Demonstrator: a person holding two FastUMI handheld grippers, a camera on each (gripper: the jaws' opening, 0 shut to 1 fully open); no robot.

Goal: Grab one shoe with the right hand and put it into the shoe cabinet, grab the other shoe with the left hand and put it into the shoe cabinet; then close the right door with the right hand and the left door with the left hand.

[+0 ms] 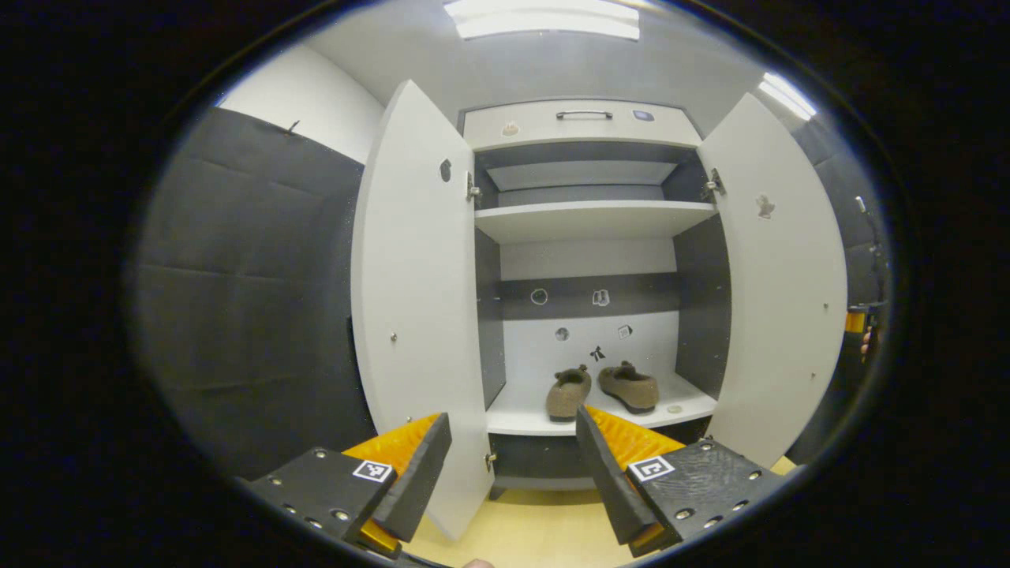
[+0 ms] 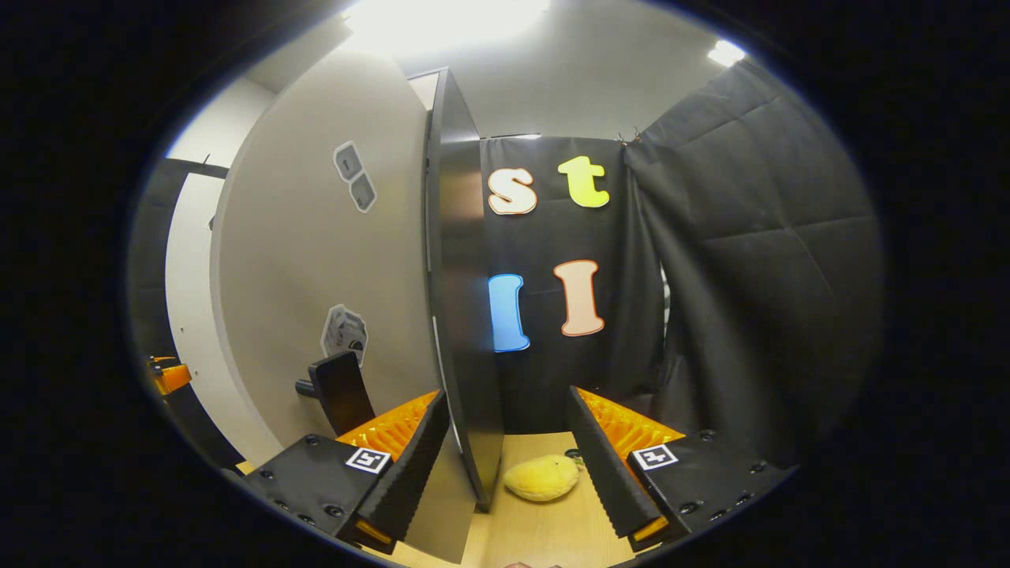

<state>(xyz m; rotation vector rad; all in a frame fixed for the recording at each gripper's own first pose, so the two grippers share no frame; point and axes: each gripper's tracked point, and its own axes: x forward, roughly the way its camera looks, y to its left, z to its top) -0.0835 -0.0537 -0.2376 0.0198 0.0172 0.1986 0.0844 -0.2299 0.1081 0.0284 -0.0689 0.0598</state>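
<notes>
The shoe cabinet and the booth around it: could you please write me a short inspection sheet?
Surface: pale wooden floor, bare where seen.
Job's things: two brown felt shoes side by side on the white shoe cabinet's bottom shelf; left door and right door both open.
Clutter: yellow plush lump on the floor beyond the right door's edge.
Grippers: left hand-held gripper open, facing the cabinet; right hand-held gripper open, astride the right door's edge.
Cables: nothing seen.
Surroundings: black padded booth wall; ceiling lights.
</notes>
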